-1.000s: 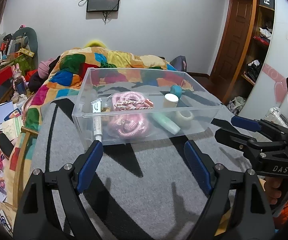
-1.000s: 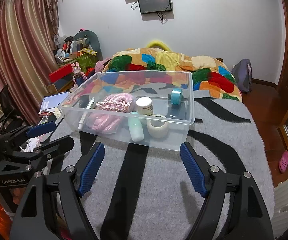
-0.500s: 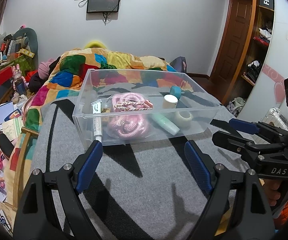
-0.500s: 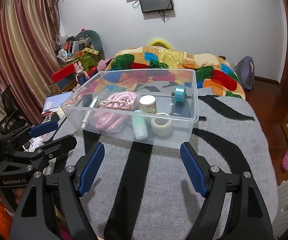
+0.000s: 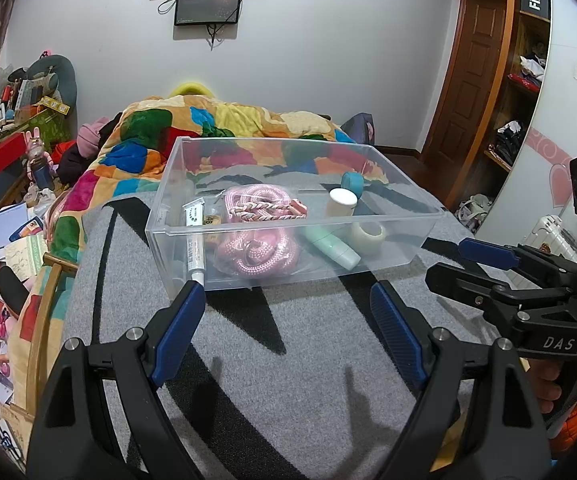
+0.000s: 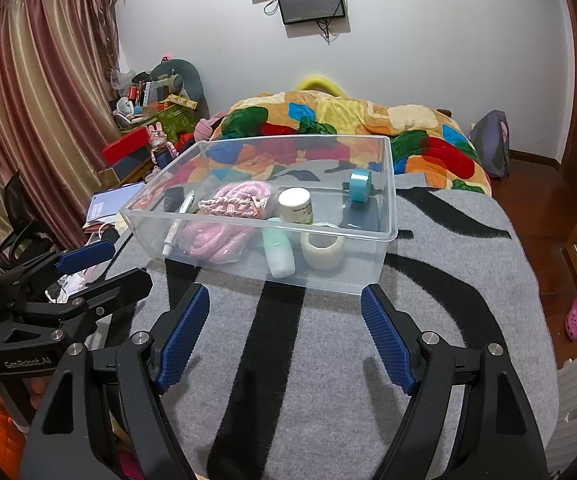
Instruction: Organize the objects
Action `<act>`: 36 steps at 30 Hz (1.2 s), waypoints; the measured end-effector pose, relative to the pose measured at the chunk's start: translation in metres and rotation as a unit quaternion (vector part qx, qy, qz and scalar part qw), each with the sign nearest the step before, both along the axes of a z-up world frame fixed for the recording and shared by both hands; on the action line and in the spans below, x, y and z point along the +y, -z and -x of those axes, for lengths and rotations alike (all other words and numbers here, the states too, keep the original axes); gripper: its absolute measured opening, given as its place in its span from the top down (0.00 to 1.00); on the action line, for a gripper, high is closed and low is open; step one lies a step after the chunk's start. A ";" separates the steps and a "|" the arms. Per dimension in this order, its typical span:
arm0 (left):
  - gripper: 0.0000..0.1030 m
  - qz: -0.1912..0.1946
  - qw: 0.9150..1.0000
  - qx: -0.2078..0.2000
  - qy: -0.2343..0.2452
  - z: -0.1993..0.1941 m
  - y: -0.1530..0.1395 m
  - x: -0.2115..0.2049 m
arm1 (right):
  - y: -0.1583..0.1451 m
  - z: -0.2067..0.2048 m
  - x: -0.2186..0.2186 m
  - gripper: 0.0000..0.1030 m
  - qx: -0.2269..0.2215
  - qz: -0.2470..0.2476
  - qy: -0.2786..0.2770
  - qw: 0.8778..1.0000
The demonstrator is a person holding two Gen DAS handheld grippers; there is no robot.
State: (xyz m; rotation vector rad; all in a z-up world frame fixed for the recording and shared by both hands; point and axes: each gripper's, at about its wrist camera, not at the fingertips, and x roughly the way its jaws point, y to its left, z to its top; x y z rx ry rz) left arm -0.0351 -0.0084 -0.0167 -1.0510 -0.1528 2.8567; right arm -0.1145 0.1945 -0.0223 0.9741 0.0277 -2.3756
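A clear plastic bin [image 5: 408, 256] [image 6: 388, 184] stands on the grey and black striped blanket [image 5: 296, 380] [image 6: 328, 360]. Inside lie a pink rope [image 5: 260, 248] [image 6: 224, 232], a white tube [image 5: 194, 240], a mint bottle [image 5: 332, 246] [image 6: 278, 252], a white jar [image 5: 342, 202] [image 6: 296, 204], a white tape roll [image 5: 368, 236] [image 6: 322, 248] and a blue tape roll [image 5: 352, 182] [image 6: 359, 185]. My left gripper [image 5: 288, 332] [image 6: 88, 268] is open and empty, just short of the bin's near wall. My right gripper [image 6: 284, 340] [image 5: 480, 256] is open and empty, beside the left one.
A colourful quilt [image 5: 208, 120] [image 6: 348, 120] is heaped behind the bin. Books, boxes and toys [image 5: 12, 184] [image 6: 144, 136] crowd the floor at the left. A wooden door and shelves [image 5: 488, 80] stand at the right. A pink shoe [image 6: 576, 316] lies on the floor.
Both grippers have shifted slightly, and the bin sits a little differently in both views. Both stay open and empty.
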 end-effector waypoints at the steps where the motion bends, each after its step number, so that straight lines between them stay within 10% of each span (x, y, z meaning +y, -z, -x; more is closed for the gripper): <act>1: 0.17 0.000 1.000 0.000 0.000 0.000 0.000 0.000 | 0.000 0.000 0.000 0.27 0.000 0.000 0.000 1.000; 36: 0.17 0.000 1.000 0.007 0.002 -0.002 -0.003 0.002 | 0.001 -0.003 -0.003 0.27 0.000 -0.001 -0.002 1.000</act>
